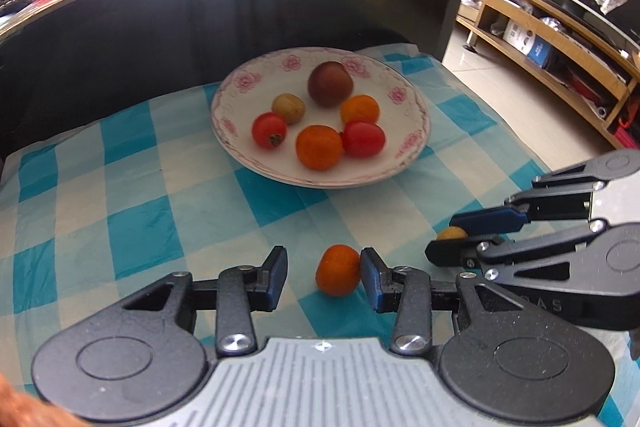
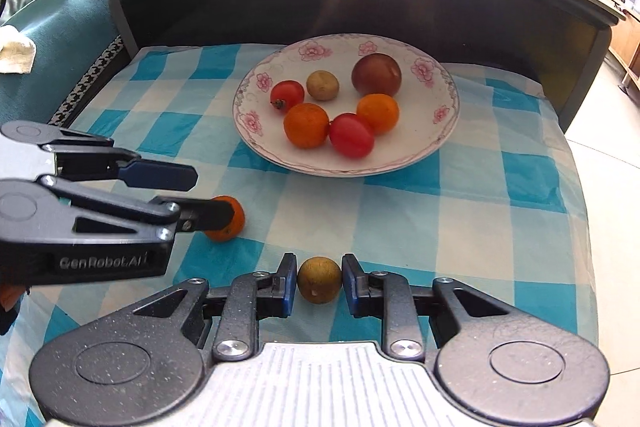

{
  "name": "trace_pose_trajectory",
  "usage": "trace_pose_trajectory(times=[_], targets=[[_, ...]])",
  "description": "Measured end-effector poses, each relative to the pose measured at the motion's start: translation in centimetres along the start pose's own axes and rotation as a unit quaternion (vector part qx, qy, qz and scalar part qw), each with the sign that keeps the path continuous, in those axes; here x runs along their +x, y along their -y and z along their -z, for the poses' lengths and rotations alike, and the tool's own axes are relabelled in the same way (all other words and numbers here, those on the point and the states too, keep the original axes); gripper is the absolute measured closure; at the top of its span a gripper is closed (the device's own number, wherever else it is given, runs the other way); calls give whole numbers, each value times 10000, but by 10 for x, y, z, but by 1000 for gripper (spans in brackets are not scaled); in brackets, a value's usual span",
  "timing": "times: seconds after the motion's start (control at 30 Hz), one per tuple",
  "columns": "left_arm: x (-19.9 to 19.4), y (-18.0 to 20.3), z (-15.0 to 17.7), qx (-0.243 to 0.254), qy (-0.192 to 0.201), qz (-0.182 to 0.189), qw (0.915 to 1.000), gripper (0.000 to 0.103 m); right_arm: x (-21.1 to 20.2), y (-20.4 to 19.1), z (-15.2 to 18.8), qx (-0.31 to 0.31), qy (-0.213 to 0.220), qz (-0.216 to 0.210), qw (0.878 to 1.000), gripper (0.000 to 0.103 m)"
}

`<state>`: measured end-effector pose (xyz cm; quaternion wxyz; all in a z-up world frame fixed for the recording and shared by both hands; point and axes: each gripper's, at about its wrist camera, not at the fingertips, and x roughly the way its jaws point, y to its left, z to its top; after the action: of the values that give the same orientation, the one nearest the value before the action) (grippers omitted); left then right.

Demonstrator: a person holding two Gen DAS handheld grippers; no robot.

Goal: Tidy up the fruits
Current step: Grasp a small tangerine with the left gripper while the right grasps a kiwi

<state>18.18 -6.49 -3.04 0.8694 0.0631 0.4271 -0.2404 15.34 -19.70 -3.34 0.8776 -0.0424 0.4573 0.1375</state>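
Observation:
A white flowered plate [image 1: 384, 163] [image 2: 420, 131] on the blue checked cloth [image 1: 132, 163] holds several fruits: oranges, red tomatoes, a yellowish one and a dark brown-red one [image 1: 330, 83]. Nearer the camera, a small orange [image 1: 338, 269] [image 2: 236, 223] lies on the cloth between the fingers of my left gripper [image 1: 324, 273] [image 2: 208, 195]. It touches the right finger, with a gap on its left, so this gripper is open. My right gripper [image 2: 319, 283] [image 1: 444, 237] is shut on a small yellow-brown fruit [image 2: 319, 279] [image 1: 451, 233], just right of the left gripper.
A dark curved table wall [image 1: 240, 15] rises right behind the plate, with bags and tomatoes on top. A wooden shelf unit [image 1: 540, 39] and tiled floor lie to the right. A blue-covered sofa [image 2: 60, 15] is at the cloth's left edge.

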Motion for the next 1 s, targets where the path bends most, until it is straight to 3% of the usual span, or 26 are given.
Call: trace_pose_trajectory(times=[0.3,0.8,1.0], targets=[[13,20,10,301,-164,-19,9994,54,-4,9,6,36,-25,45,10000,84],[17,28,8,466,-106,-128,9988,55,-6,10,5,-52,-47,121,9999,84],[15,40,11,801,-54,-268,9964,64,-3,10,6,-77,-99,121,9998,84]])
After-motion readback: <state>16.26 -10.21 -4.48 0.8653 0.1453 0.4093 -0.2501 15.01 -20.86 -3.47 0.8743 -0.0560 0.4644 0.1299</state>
